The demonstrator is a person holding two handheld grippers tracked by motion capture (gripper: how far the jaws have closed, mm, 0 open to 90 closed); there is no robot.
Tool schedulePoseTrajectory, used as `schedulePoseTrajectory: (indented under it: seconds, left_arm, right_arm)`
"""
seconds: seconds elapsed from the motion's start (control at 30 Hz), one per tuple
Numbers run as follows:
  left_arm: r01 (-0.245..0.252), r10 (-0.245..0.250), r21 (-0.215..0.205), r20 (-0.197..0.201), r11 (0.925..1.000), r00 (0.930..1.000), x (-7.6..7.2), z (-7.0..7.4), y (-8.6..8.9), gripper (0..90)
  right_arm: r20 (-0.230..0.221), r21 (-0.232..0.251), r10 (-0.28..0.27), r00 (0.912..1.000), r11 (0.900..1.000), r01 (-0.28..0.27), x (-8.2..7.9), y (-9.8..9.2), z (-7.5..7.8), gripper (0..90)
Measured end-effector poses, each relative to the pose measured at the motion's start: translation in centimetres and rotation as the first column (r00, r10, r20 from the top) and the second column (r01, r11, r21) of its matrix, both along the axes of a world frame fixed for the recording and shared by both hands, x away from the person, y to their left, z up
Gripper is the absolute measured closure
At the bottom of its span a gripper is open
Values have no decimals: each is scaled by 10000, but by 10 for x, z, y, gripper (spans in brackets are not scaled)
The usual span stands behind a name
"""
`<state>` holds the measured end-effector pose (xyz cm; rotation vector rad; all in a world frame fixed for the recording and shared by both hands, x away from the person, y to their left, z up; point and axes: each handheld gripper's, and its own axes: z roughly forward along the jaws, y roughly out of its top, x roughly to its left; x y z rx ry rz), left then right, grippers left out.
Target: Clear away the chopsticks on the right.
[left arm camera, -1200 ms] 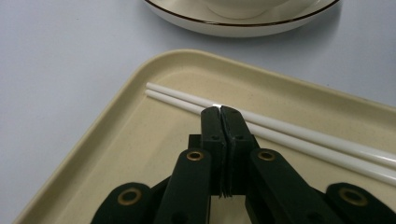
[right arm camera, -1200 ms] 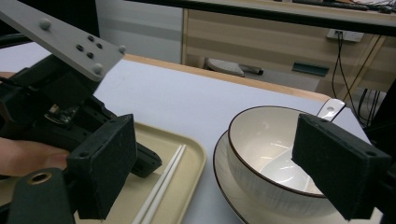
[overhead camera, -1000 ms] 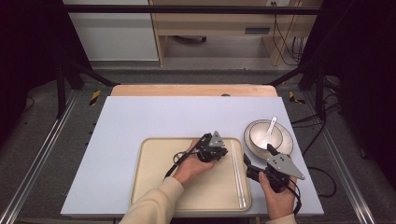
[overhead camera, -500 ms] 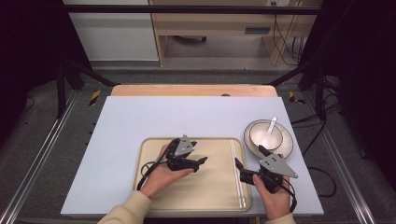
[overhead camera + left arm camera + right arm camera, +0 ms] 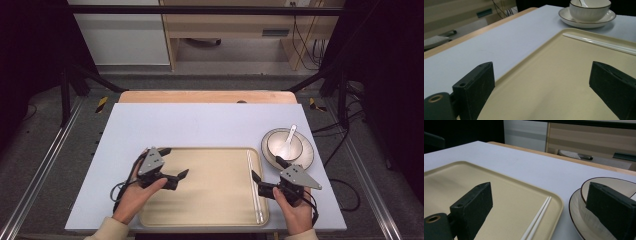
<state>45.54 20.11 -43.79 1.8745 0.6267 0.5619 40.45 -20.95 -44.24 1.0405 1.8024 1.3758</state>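
Writing: none to read.
Left tool (image 5: 176,176): jaws just opened wide, holding nothing, over tray (image 5: 210,210).
Right tool (image 5: 266,176): wide open, holding nothing, beside chopsticks (image 5: 254,187).

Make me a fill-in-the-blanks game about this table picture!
1. The chopsticks lie on the ____.
2. The spoon sits in the ____.
3. The bowl stands on a ____.
4. Both grippers, left and right, have their jaws ____.

Missing words: tray; bowl; plate; open
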Motion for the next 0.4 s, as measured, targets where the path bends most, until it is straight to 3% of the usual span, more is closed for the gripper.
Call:
schedulePoseTrajectory:
  seconds: [0.03,0.13,0.17,0.27,0.4]
  left_arm:
    - [0,0,0,0,10000,10000,0,0,0,53]
    - [-479,486,-314,215,9984,9986,-4,3,25,47]
    - [-872,890,-541,318,9947,9955,-7,3,41,44]
    - [-1102,1132,-689,411,9915,9927,-11,3,56,34]
    - [-1679,1745,-1165,491,9789,9834,-21,1,84,32]
  right_arm:
    - [0,0,0,10000,10000,0,0,0,0,71]
    - [-18,17,56,10000,10000,-56,0,0,-1,72]
    - [-46,-2,83,10000,10000,-83,0,0,-1,73]
    - [-98,-3,112,9999,9999,-112,0,0,-1,72]
    - [-97,36,116,9999,9999,-115,0,1,-1,70]
